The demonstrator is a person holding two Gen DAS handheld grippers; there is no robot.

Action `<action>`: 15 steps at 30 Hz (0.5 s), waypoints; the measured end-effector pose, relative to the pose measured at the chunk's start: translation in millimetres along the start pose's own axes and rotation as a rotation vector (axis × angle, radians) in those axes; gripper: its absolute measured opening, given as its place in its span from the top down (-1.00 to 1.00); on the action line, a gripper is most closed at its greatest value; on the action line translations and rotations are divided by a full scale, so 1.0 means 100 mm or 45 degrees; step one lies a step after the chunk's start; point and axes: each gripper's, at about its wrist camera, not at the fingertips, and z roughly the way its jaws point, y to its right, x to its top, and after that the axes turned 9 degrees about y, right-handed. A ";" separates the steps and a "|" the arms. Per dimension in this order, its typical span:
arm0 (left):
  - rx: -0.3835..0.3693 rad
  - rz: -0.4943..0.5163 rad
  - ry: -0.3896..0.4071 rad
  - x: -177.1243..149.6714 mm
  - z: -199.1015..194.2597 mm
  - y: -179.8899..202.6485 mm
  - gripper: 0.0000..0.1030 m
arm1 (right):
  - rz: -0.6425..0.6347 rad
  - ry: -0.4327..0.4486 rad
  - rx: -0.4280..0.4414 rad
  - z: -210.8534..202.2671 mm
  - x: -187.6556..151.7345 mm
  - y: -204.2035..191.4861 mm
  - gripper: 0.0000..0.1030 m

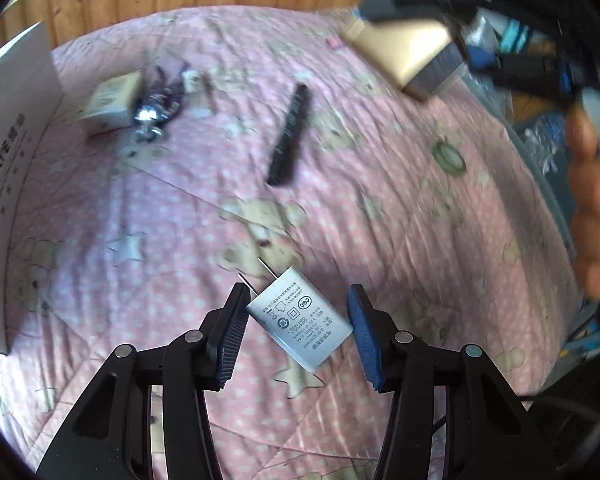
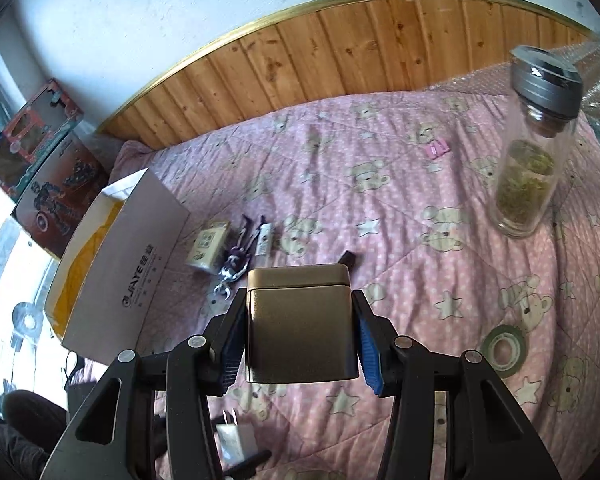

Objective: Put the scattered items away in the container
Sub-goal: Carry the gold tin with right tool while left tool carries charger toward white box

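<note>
1. The container, a white cardboard box [image 2: 112,280] with a yellow lining, lies at nine o'clock on the pink bear-print bed [image 2: 380,208]. It is open at the top.
2. Just right of the box, at about ten o'clock in the left wrist view, sit a small cream carton [image 1: 110,104] and a purple toy figure [image 1: 160,100] beside it. A black comb [image 1: 290,136] lies at twelve o'clock, apart from both.
3. The left gripper [image 1: 298,328] has its fingers spread on either side of a white charger plug [image 1: 300,320]. The plug lies tilted on the bed, prongs toward eleven o'clock. Its corners look close to both pads, but no pinch is made yet.
4. The right gripper [image 2: 300,336] has its fingers pressed against the sides of a gold tin [image 2: 300,320] and carries it above the bed.
5. Judged from this, two steps are under way: the tin is in transit and the plug is about to be grasped. Next, the tin has to travel toward nine o'clock and drop into the box, while the left fingers need to close squarely on the plug.
6. Only the right wrist view shows the box's inside, a glass tea bottle [image 2: 536,144] at two o'clock, a tape roll [image 2: 504,350] at four o'clock and a pink clip [image 2: 438,148]. Only the left wrist view shows the plug's label.
</note>
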 end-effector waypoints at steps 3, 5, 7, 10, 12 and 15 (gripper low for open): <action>0.013 -0.038 0.054 0.13 -0.13 -0.07 0.00 | -0.006 -0.013 0.019 0.03 -0.02 -0.06 0.03; 0.023 -0.052 0.084 0.20 -0.22 -0.11 0.00 | -0.007 -0.019 0.032 0.04 -0.03 -0.09 0.03; 0.038 -0.062 0.108 0.27 -0.30 -0.14 0.00 | -0.014 -0.026 0.046 0.06 -0.05 -0.15 0.03; 0.064 -0.065 0.136 0.34 -0.40 -0.20 0.00 | -0.033 -0.035 0.065 0.08 -0.06 -0.25 0.03; 0.079 -0.059 0.150 0.36 -0.45 -0.23 0.00 | -0.045 -0.039 0.076 0.09 -0.07 -0.32 0.03; 0.119 -0.041 0.170 0.39 -0.55 -0.29 0.00 | -0.065 -0.043 0.094 0.11 -0.08 -0.43 0.03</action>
